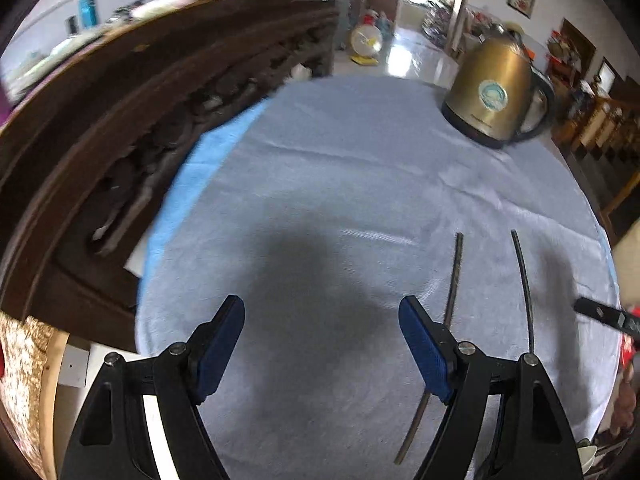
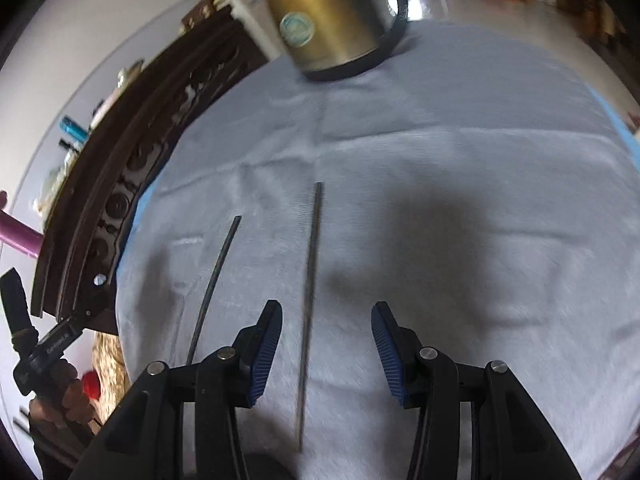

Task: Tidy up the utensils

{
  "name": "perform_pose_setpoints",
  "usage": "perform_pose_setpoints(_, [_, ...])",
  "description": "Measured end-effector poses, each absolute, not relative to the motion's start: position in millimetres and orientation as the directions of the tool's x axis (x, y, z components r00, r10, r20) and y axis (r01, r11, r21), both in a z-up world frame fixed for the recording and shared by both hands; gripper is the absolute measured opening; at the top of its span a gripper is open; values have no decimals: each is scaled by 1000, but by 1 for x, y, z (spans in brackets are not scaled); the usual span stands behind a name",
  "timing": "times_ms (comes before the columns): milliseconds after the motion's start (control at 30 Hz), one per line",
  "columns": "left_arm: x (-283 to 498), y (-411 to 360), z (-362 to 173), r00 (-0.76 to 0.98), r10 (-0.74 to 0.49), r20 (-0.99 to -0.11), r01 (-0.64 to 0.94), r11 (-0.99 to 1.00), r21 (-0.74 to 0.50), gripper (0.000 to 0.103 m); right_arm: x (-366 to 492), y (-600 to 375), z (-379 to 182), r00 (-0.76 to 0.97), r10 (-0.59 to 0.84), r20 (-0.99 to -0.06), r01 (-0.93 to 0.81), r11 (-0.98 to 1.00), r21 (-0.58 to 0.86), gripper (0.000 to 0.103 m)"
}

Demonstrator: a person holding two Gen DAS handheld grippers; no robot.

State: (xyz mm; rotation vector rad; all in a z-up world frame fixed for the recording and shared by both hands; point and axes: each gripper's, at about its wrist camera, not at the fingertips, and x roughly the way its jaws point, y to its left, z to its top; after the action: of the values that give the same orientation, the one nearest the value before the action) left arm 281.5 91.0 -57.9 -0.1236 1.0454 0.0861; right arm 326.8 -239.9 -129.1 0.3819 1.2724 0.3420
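Observation:
Two thin dark chopsticks lie side by side, a little apart, on a pale grey cloth (image 1: 360,184). In the left wrist view they are at the right: the near chopstick (image 1: 454,280) passes behind my right-hand finger, and the far chopstick (image 1: 526,288) lies beyond it. My left gripper (image 1: 320,308) hangs open over bare cloth, holding nothing. In the right wrist view my right gripper (image 2: 326,312) is open above the cloth. One chopstick (image 2: 310,300) lies on the cloth in the gap between its fingers, untouched by the pads. The other chopstick (image 2: 216,280) lies to its left.
A gold electric kettle (image 1: 496,92) (image 2: 332,20) stands at the far end of the cloth. A dark carved wooden cabinet (image 1: 120,140) borders the table's left side. A hand (image 2: 60,400) holds the left gripper at the right wrist view's left edge. The cloth's edge curves at the right.

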Motion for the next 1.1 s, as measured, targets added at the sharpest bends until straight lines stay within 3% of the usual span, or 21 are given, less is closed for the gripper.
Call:
perform_pose_setpoints(333, [326, 47, -72, 446, -75, -892, 23, 997, -73, 79, 385, -206, -149, 201, 414, -888, -58, 910, 410, 51])
perform_pose_setpoints(433, [333, 33, -76, 437, -91, -895, 70, 995, -67, 70, 394, -191, -158, 179, 370, -912, -86, 929, 361, 49])
perform_pose_setpoints(567, [341, 18, -80, 430, -119, -895, 115, 990, -76, 67, 394, -179, -171, 192, 297, -935, -113, 953, 280, 18])
perform_pose_setpoints(633, [345, 12, -81, 426, -130, -895, 130, 988, -82, 67, 391, -177, -172, 216, 261, -941, -145, 962, 233, 11])
perform_pose_setpoints(867, [367, -19, -101, 375, -177, -910, 210, 972, -103, 66, 379, -205, -178, 234, 293, -927, -143, 953, 266, 9])
perform_pose_setpoints(900, [370, -21, -104, 365, -183, -913, 209, 972, -111, 63, 377, -209, -178, 234, 295, -926, -140, 953, 268, 9])
perform_pose_setpoints(1033, [379, -28, -120, 312, -204, -928, 210, 967, -143, 35, 362, -231, -177, 229, 311, -923, -117, 949, 291, 9])
perform_pose_setpoints(1100, [377, -32, -123, 320, -209, -924, 222, 965, -142, 29, 356, -239, -178, 227, 319, -920, -106, 947, 302, 9])
